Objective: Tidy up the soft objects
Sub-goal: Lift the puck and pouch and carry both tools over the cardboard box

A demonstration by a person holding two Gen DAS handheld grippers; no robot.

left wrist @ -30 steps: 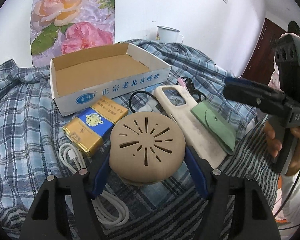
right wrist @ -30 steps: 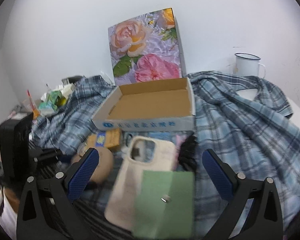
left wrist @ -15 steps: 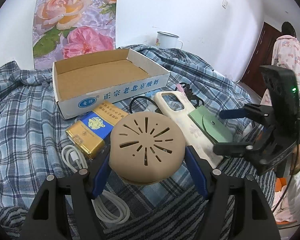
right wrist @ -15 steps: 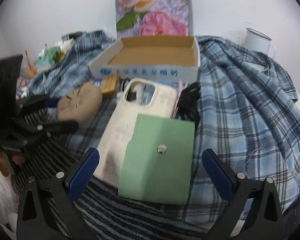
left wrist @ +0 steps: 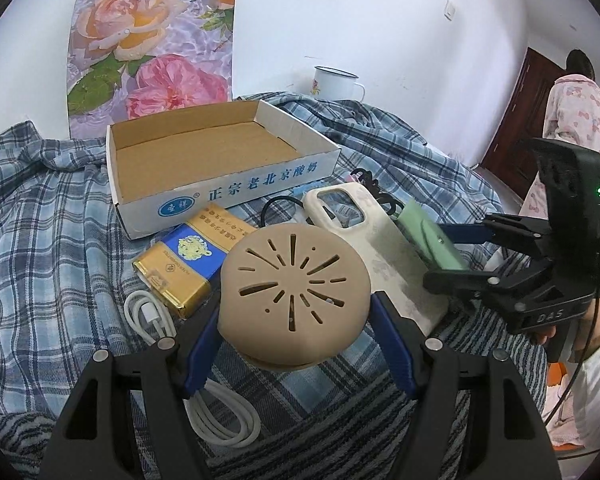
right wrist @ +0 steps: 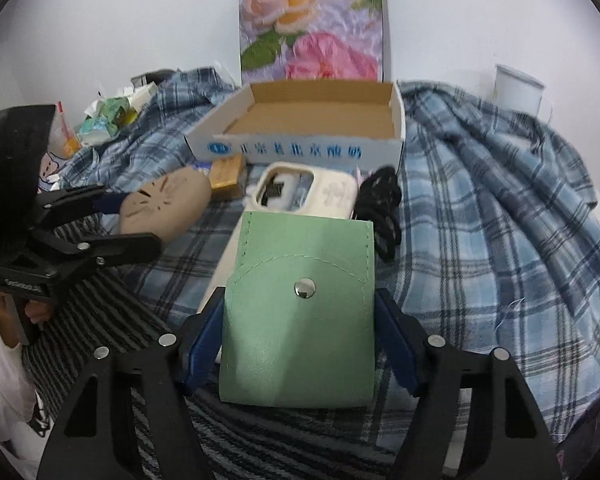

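Green pouch [right wrist: 300, 312] edges between right gripper [right wrist: 300, 344] jaws.

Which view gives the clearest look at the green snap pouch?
The right wrist view: the green snap pouch faces the camera, flap and snap visible, between the right tongs. The left wrist view shows it edge-on, partly hidden.

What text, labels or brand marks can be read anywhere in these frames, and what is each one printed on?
"正宗老北京酸奶": blue print on the front wall of the cardboard box.
"DAS": raised letters on the right gripper body.
Round blue logo at the box's left end: too small to read.
Gold and blue packet: small print, unreadable.
Left gripper body lettering: blurred.
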